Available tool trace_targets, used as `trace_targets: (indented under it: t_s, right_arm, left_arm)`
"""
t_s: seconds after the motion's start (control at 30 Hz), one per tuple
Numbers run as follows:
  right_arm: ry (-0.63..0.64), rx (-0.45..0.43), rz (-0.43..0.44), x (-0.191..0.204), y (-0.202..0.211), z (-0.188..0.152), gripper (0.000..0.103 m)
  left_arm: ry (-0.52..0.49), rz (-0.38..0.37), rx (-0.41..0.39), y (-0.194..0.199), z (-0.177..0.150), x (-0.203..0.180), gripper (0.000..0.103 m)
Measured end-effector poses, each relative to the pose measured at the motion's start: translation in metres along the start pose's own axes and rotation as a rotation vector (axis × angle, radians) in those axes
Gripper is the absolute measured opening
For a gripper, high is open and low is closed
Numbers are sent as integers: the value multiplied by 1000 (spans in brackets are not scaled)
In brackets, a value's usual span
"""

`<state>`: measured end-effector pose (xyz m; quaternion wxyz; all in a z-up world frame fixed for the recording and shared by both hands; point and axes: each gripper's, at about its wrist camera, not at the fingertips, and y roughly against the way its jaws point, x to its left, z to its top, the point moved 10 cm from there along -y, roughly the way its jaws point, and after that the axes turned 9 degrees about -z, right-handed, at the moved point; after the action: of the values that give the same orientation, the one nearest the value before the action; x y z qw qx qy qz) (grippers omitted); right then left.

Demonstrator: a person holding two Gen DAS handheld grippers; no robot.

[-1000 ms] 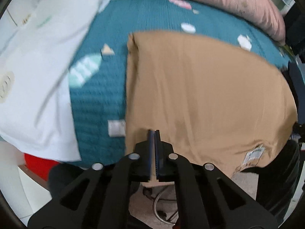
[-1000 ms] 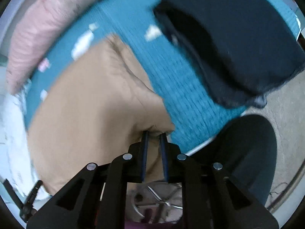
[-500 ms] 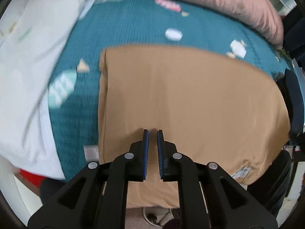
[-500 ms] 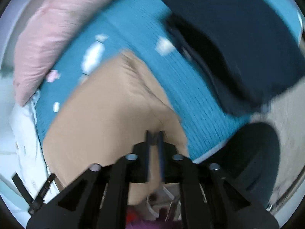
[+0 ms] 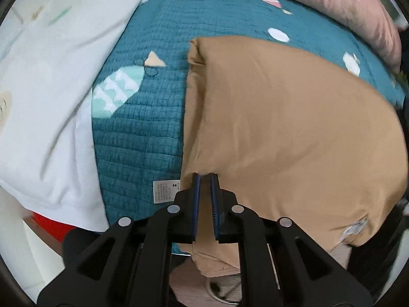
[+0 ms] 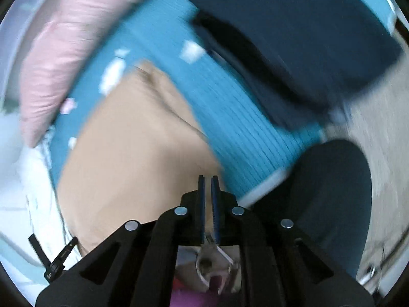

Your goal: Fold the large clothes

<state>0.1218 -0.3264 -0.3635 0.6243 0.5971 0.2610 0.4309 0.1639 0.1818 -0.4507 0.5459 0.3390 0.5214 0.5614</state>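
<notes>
A tan garment (image 5: 281,133) lies folded into a broad rectangle on a teal quilt (image 5: 153,133), with its near edge hanging over the bed's side. My left gripper (image 5: 204,176) points steeply down at the near left corner and is shut on the tan cloth, which fills the narrow slit between the blue pads. In the blurred right wrist view the tan garment (image 6: 133,153) reaches my right gripper (image 6: 208,177) at its near right corner. Those jaws are opening slightly, with tan cloth still between the pads.
White bedding (image 5: 46,89) lies left of the quilt and a pink duvet (image 5: 332,5) along its far side. A dark navy garment (image 6: 294,38) is spread to the right. A person's dark-trousered leg (image 6: 332,192) stands by the bed's edge.
The left gripper has moved left along the near edge and down to the garment's left corner, where the edge now bunches. The right gripper stays at its corner, its slit narrower than at first.
</notes>
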Motion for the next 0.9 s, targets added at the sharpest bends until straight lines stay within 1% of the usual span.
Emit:
trace_targets:
  t_s: [0.07, 0.1, 0.13, 0.17, 0.2, 0.23, 0.27, 0.3, 0.33, 0.4, 0.47, 0.57, 0.6, 0.63, 0.7, 0.73, 0.77, 0.8, 0.87, 0.9]
  right_arm:
    - [45, -46, 13, 21, 2, 19, 7]
    - [74, -61, -7, 29, -5, 30, 7]
    - [87, -60, -51, 31, -17, 39, 7]
    - [82, -15, -105, 27, -37, 42, 7]
    - [68, 46, -118, 24, -54, 38, 7]
    - [44, 130, -110, 20, -72, 29, 7]
    - [29, 184, -94, 18, -82, 19, 5]
    - [36, 186, -83, 17, -85, 12, 5]
    - [80, 153, -108, 17, -82, 8, 3]
    - [173, 129, -177, 19, -78, -2, 2]
    - [183, 108, -201, 20, -76, -5, 2]
    - [207, 59, -241, 28, -64, 4, 7]
    - [203, 37, -245, 32, -57, 8, 7]
    - [199, 2, -230, 39, -47, 15, 7]
    - [214, -60, -167, 65, -26, 26, 7]
    - [235, -80, -138, 79, -17, 28, 8]
    - [258, -91, -113, 96, -12, 31, 10]
    - [276, -95, -89, 111, -9, 32, 13]
    - [306, -92, -19, 146, -9, 34, 28]
    - [321, -92, -2, 163, -12, 31, 29]
  left_arm:
    - [2, 5, -8, 3, 3, 3, 9]
    - [-6, 31, -18, 5, 4, 5, 9]
    - [-11, 51, -23, 5, 5, 7, 9]
    - [-12, 60, -19, 3, 5, 10, 11]
    - [-5, 56, -14, 2, 4, 10, 11]
    - [15, 49, -10, 1, 3, 12, 11]
    - [25, 51, -13, 2, 3, 14, 11]
    - [28, 52, -19, 4, 3, 15, 11]
    - [26, 51, -31, 9, 4, 16, 12]
    - [22, 57, -45, 15, 4, 15, 12]
    - [6, 67, -59, 21, 7, 11, 12]
    - [-32, 82, -93, 33, 11, 0, 12]
    - [-44, 87, -104, 37, 14, -5, 12]
    - [-57, 90, -115, 40, 16, -11, 12]
    - [-88, 74, -137, 45, 25, -26, 16]
    - [-100, 66, -144, 46, 28, -33, 22]
    - [-112, 60, -153, 46, 32, -40, 27]
    - [-123, 56, -163, 46, 37, -48, 28]
    - [-143, 38, -176, 44, 46, -65, 29]
    - [-147, 22, -175, 41, 50, -72, 31]
